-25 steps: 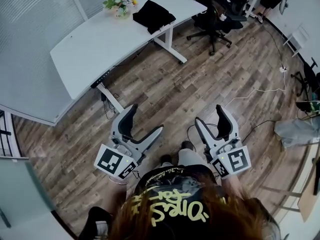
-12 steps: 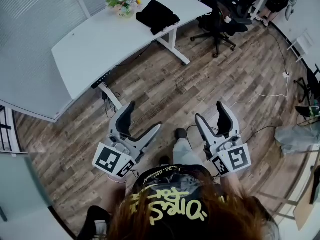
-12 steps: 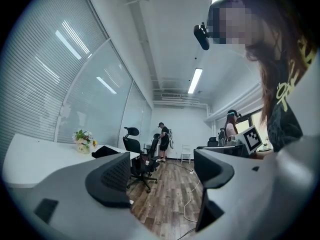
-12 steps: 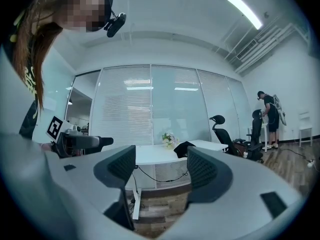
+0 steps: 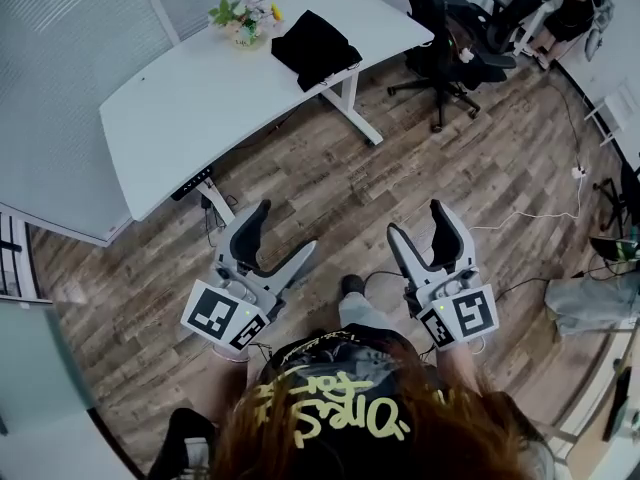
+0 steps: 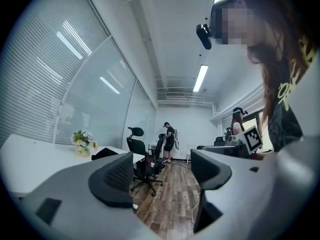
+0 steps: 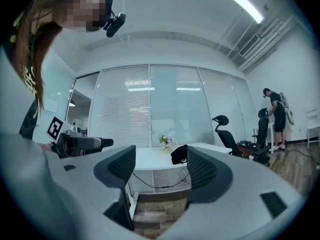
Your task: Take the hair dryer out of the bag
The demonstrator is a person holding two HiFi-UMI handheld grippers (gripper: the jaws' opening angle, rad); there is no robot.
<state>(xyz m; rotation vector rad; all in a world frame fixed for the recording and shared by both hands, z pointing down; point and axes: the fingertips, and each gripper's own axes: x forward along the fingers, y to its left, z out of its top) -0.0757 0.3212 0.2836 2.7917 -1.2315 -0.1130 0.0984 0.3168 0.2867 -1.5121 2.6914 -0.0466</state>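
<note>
I hold both grippers out level in front of me over the wooden floor (image 5: 340, 183), with the task not yet begun. My left gripper (image 5: 286, 228) stands wide open; its jaws have just been closing a little, and nothing is between them: in the left gripper view (image 6: 162, 171) the gap shows only floor and a black chair (image 6: 142, 161) far off. My right gripper (image 5: 415, 218) is just as wide apart and empty, and in the right gripper view (image 7: 160, 166) its jaws frame the white desk (image 7: 150, 159) across the room. The bag (image 5: 315, 48), black and lying slumped, sits on that desk (image 5: 200, 98) towards its right end, just beside a small pot of flowers (image 5: 243, 15) at the back edge. It is well apart from both grippers, with open floor between us. From the right gripper view the bag (image 7: 178, 154) shows in the gap just inside the right-hand jaw, the flowers (image 7: 165, 142) to its left. I cannot make out the dryer itself. A black chair (image 5: 440, 48) stands past the desk's right end, and a thin cable (image 5: 520, 213) trails over the floor to my right. Another person (image 5: 575, 3) is at the far corner of the room.
</note>
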